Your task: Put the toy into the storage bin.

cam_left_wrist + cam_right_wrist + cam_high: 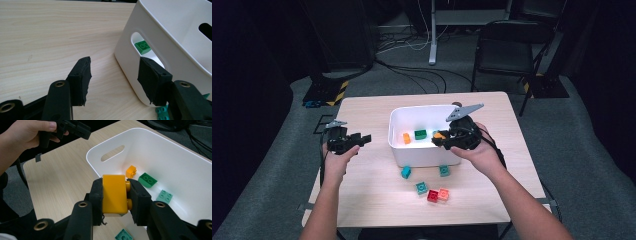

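The right tongs point(115, 195) are clenched on a yellow-orange brick point(114, 194), held over the near rim of the white bin point(175, 152); in the high view the hand and tongs cover most of that brick, so only a speck of orange shows. The left tongs point(113, 75) are released, jaws apart with nothing between them, held over bare wood beside the bin's end wall. Through the handle slot there, part of a green brick point(143, 47) shows; the rest is hidden by the wall. Inside the bin also lie a small orange brick point(131, 171) and a pale teal brick point(164, 196). A teal brick at the bottom edge of the right gripper view is cut off.

The counter point(362, 200) is light wood. On it, in front of the bin, lie loose bricks, probably three teal, one red and one pink, though they are small in the high view. Around the counter the room is dim, with grey carpet, cables and a black folding chair point(507, 47).
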Available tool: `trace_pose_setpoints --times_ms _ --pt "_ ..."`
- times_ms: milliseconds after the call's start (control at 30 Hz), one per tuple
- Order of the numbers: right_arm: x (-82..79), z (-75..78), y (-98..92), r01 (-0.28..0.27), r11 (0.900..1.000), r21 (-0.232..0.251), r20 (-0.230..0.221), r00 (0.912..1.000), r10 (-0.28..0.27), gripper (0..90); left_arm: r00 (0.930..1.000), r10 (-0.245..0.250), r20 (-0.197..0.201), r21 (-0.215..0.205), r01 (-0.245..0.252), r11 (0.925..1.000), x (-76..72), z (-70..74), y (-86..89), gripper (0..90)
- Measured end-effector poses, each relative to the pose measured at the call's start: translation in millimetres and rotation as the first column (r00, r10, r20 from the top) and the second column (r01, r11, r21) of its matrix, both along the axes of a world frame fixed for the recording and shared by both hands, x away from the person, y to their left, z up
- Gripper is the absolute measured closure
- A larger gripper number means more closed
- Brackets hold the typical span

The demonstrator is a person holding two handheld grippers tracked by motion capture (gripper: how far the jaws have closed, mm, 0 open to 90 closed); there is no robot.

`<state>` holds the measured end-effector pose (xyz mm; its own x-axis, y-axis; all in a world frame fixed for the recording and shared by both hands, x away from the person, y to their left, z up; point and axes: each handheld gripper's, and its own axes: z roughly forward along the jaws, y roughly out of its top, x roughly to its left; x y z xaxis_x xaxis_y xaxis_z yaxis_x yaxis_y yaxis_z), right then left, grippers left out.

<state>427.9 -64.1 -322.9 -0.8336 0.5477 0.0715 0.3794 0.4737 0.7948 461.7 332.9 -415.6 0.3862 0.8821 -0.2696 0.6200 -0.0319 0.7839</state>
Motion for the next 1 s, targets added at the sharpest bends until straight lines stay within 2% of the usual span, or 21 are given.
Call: trace_pose_setpoints --times_ms 167,533,1000 --pt "7.1 1.9 3.8 0.015 1.0 -0.008 0.003 0.9999 -0.015 66.9 1.0 -0.001 0.0 0.0 0.001 1.0 -0.2 0.1 -0.3 43.4" --pt "31.2 -7.8 13.5 0.055 0.998 -0.039 0.0 0.9985 -0.056 66.9 1.0 0.005 0.002 0.001 -0.005 1.0 0.8 -0.8 1.3 43.4" --pt "56.8 -19.4 22.1 0.093 0.994 -0.05 -0.009 0.9955 -0.094 66.9 1.0 0.004 -0.001 0.003 -0.004 1.0 0.7 -0.8 0.8 43.4"
